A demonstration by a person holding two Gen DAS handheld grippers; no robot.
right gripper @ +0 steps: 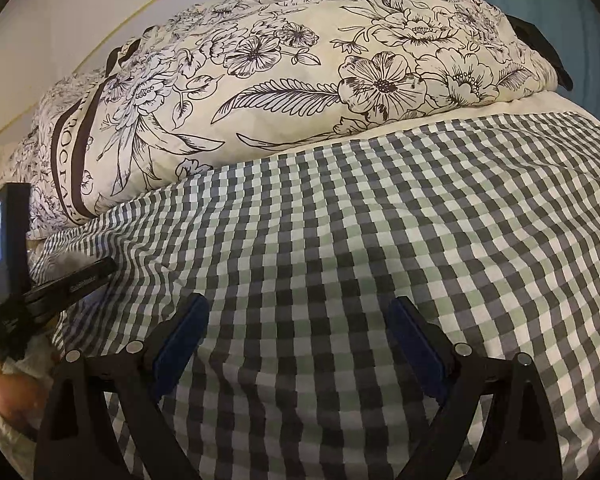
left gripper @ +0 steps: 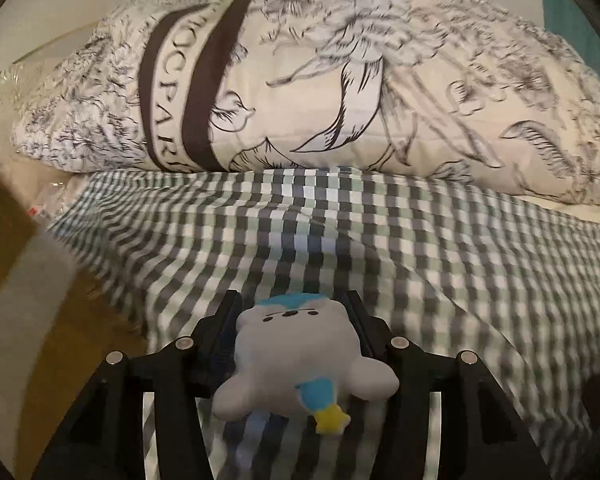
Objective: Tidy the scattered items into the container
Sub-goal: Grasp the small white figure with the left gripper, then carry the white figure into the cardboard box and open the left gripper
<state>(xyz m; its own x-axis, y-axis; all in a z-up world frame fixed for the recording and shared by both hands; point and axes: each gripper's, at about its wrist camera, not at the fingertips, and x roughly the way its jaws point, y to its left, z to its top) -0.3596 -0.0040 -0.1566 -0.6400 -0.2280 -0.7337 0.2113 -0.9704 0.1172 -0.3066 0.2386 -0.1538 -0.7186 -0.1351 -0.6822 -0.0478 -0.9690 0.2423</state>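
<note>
A small white plush toy (left gripper: 296,360) with a blue cap, a blue patch and a yellow star lies between the black fingers of my left gripper (left gripper: 293,300). Both pads press on its sides, so the gripper is shut on it, just above the checked bedspread (left gripper: 420,260). In the right wrist view my right gripper (right gripper: 298,302) stands wide open over the same checked bedspread (right gripper: 340,240), its blue pads (right gripper: 180,340) bare and nothing between them. No container shows in either view.
A large pillow with black flower drawings (left gripper: 320,80) (right gripper: 280,72) lies across the far side of the bed. Crinkled clear plastic (left gripper: 8,88) and a brown surface (left gripper: 20,280) lie past the bed's left edge. The left gripper's body with a small screen (right gripper: 4,240) and a hand (right gripper: 12,396) are at the right view's left edge.
</note>
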